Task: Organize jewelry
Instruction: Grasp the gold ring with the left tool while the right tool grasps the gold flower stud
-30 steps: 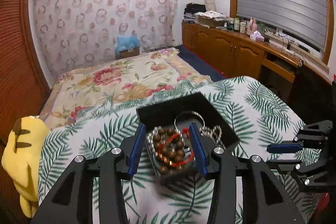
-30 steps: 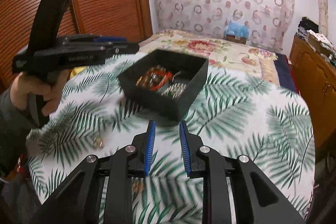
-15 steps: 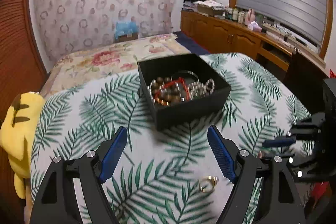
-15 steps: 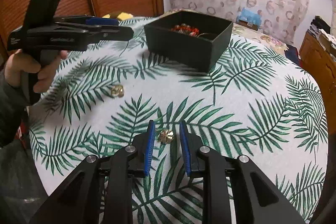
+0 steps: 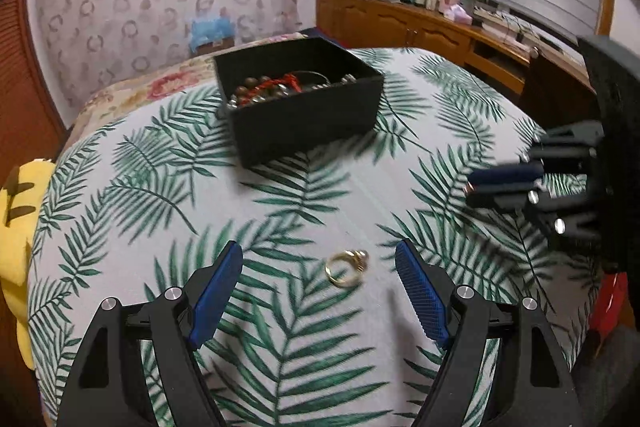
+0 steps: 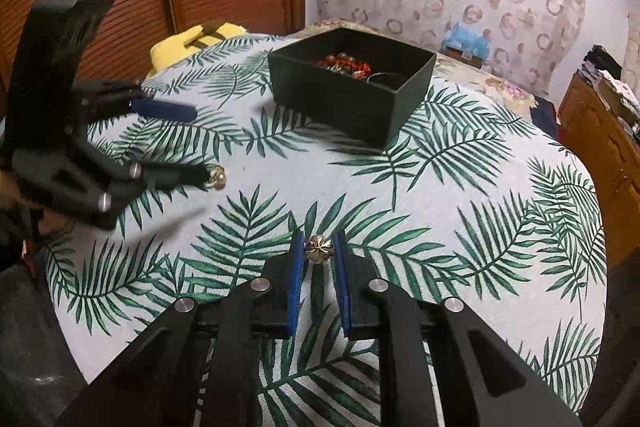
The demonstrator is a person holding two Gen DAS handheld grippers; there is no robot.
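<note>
Nearest to us on the right side, the right gripper (image 6: 319, 267) has its blue-padded jaws drawn narrow around a small gold flower-shaped ornament with a dark red centre (image 6: 319, 247). The jaws have just been closing, and the ornament sits between the tips. We cannot tell whether the pads press on it yet, since a thin gap seems to remain on each side. It lies straight ahead along the fingers, so we judge the coming move needs only a final squeeze and a lift, with no sideways correction.

On the left side, the left gripper (image 5: 320, 291) stands wide, its jaws having just been opening, with nothing held. A gold ring with a small setting (image 5: 345, 268) lies flat on the palm-leaf printed tablecloth (image 5: 280, 347), between the open tips and slightly right of centre, setting turned to the far right.

Farther off, the black open-topped rectangular box (image 6: 340, 103) holds brown and red beads and silver chain. It lies beyond both pieces, up the table from either gripper, about equally reachable.
</note>
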